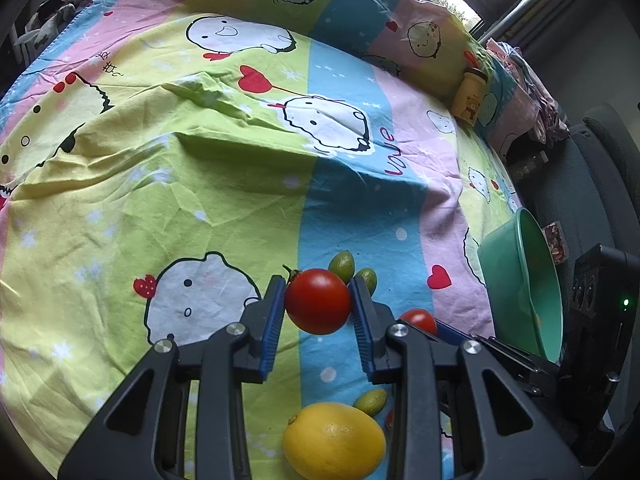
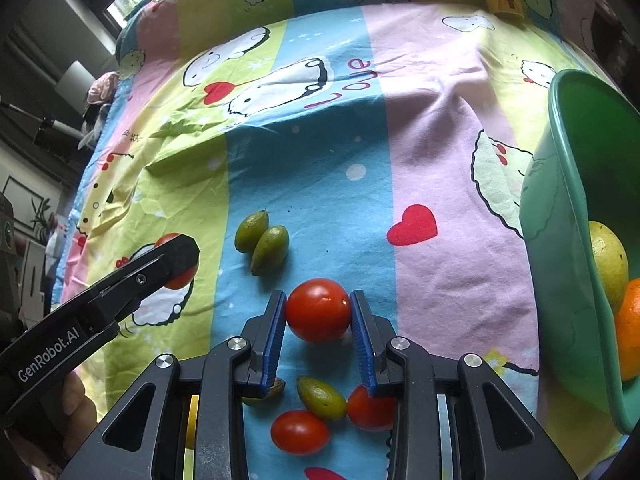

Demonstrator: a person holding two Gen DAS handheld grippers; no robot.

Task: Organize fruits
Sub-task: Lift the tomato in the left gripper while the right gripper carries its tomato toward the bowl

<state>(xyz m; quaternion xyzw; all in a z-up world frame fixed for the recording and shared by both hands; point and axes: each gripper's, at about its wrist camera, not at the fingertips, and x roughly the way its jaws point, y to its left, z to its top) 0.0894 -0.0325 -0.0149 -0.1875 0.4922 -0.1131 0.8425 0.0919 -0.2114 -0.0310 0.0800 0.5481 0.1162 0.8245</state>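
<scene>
Basin (image 2: 568,216) — lemon (image 2: 608,256), orange (image 2: 630,336) inside; both tongs grip tomatoes.

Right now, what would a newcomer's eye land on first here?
Two round red tomatoes: one pinched in the left gripper, one in the right gripper, both over the cartoon-print striped bedsheet. At right, the tilted green plastic bowl holds yellow and orange citrus.

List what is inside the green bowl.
The green bowl holds a yellow citrus fruit and an orange. The rest of its inside is cut off at the frame's edge.
</scene>
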